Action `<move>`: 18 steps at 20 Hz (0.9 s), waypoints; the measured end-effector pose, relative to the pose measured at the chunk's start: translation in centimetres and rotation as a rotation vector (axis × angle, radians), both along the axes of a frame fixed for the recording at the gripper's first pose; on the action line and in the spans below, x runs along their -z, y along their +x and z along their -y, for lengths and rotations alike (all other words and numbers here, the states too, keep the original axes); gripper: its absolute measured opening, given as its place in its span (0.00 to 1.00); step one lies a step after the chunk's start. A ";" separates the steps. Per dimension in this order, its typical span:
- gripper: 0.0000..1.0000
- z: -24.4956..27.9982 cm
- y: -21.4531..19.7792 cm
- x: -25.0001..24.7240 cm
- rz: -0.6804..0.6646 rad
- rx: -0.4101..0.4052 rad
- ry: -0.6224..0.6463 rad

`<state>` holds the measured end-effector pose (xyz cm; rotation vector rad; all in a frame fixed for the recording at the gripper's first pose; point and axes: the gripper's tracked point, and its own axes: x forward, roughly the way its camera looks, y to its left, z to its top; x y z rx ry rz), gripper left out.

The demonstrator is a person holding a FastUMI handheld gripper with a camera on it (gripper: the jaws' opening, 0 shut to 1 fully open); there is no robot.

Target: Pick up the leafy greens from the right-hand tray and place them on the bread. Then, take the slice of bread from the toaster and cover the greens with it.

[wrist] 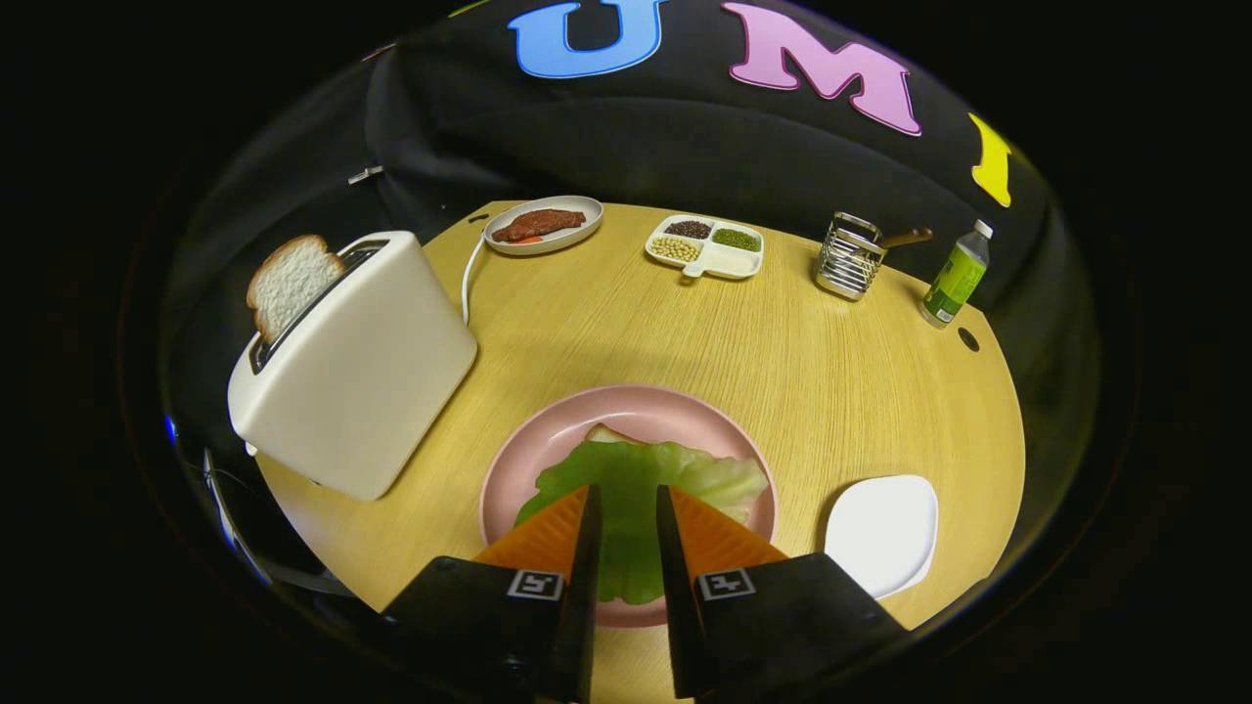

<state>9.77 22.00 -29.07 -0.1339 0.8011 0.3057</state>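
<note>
Fingertips (626, 499) parted, gripping nothing — above leafy greens (636, 489) laid on bread (608, 434) (pink plate (518, 460)) | greens done, I judge | left: toaster (352, 362) slice (289, 284) — untouched

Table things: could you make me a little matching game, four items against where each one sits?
Things:
1. leafy greens
2. slice of bread
3. green bottle
4. white tray

Places:
A. sticking up from the toaster
B. bare, right of the pink plate
C. on the pink plate, seen between the fingers of the gripper, which are a little apart
D. far side, beside the wire rack

Pairs: 1-C, 2-A, 3-D, 4-B
</note>
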 end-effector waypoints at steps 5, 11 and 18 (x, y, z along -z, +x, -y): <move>0.95 -2.0 -0.7 -1.8 0.034 -0.029 0.045; 0.99 -4.9 -0.4 -6.0 0.095 -0.046 0.117; 0.99 -11.1 0.2 -15.0 0.202 -0.147 0.239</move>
